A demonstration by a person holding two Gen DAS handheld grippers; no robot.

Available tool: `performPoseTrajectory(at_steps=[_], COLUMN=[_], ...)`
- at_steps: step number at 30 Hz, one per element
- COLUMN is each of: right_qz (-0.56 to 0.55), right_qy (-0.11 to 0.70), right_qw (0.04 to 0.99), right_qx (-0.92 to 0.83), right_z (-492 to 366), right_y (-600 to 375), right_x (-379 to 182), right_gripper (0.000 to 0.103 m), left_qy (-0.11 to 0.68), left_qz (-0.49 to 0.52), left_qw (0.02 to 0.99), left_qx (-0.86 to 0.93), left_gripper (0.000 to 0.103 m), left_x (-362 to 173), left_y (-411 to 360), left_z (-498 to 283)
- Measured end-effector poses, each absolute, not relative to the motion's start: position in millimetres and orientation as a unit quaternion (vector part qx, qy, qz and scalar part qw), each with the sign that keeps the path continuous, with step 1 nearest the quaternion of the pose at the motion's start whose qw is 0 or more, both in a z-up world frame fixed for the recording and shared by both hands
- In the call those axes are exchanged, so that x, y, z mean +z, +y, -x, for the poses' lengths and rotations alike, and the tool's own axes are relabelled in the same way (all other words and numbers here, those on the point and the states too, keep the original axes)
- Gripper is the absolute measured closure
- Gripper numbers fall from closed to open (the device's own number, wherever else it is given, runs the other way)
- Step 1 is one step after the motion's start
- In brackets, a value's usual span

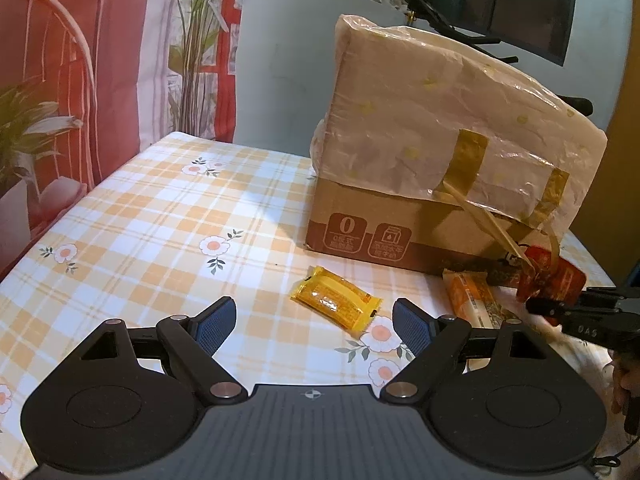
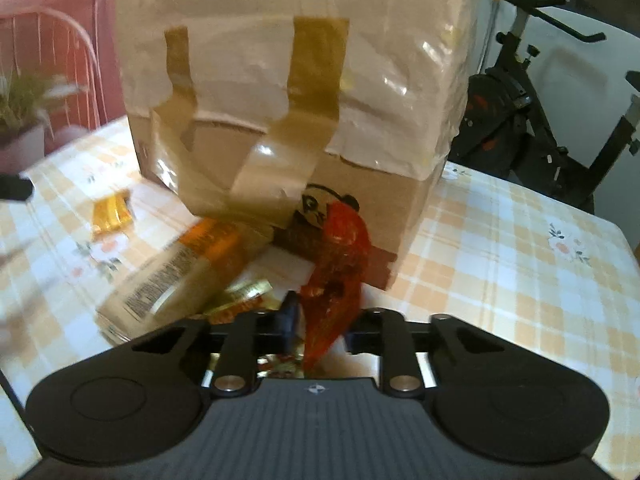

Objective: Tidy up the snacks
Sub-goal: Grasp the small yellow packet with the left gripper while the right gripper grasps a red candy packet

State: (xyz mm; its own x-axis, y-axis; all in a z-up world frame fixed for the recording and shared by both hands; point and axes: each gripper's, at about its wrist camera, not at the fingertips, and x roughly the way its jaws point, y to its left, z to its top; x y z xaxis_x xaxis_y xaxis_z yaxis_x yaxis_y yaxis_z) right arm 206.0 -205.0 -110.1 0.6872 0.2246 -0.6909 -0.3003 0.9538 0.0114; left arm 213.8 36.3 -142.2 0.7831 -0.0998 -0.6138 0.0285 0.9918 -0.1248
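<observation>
A cardboard box (image 1: 400,236) wrapped in pale plastic (image 2: 280,80) stands on the checked tablecloth (image 1: 160,220). A yellow snack packet (image 1: 335,302) lies just ahead of my left gripper (image 1: 312,322), whose blue-padded fingers stand wide open with nothing between them. An orange and beige snack bar (image 1: 474,300) (image 2: 176,276) lies beside the box. My right gripper (image 2: 320,320) is shut on a crumpled red snack packet (image 2: 340,264) (image 1: 554,280) in front of the box. A gold wrapper (image 2: 244,296) lies under it.
A small gold packet (image 2: 110,214) lies to the left in the right wrist view. Red patterned curtains and a potted plant (image 1: 28,128) stand left of the table. An exercise bike (image 2: 532,120) stands behind the table's right corner. The table edge (image 2: 624,240) runs close on the right.
</observation>
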Motion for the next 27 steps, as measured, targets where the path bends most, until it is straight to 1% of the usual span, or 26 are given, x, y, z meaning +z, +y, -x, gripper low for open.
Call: performPoseTrajectory(at_steps=[2,3,8,13,20,21,27], right_qz=[0.03,0.019,-0.021,-0.047,-0.055,-0.054,-0.062], right_qy=[0.359,0.355,0.339,0.342,0.324,0.322,0.324], right_qw=[0.923,0.926,0.934,0.933,0.941,0.941,0.94], right_qx=[0.135,0.131,0.109,0.097,0.085,0.086,0.087], right_z=[-203.2,-201.6,-189.5,-178.3,-171.7,-171.2,-171.9], right_y=[-208.3,-210.3,-216.8,-221.6,-225.2,-225.2,-227.6], right_x=[-107.2,-106.2,-104.7,-113.8,-113.2,-113.1,-114.4], right_gripper=[0.087,0.091,0.092,0.092,0.092,0.092,0.092], left_qy=[0.328,0.328,0.334,0.34,0.36,0.364,0.38], left_qz=[0.054,0.054,0.053,0.048,0.051,0.053,0.078], left_qw=[0.943,0.943,0.94,0.938,0.931,0.929,0.921], left_qx=[-0.034,-0.034,-0.034,-0.037,-0.038,-0.039,-0.035], left_gripper=[0.016,0.016,0.016,0.016,0.017,0.017,0.029], left_x=[-142.3,-142.2,-144.3,-146.6,-153.1,-154.2,-159.7], left_y=[36.3,36.3,35.7,32.8,33.2,32.8,27.0], left_z=[-213.5,-213.5,-214.3,-215.1,-223.0,-225.4,-245.1])
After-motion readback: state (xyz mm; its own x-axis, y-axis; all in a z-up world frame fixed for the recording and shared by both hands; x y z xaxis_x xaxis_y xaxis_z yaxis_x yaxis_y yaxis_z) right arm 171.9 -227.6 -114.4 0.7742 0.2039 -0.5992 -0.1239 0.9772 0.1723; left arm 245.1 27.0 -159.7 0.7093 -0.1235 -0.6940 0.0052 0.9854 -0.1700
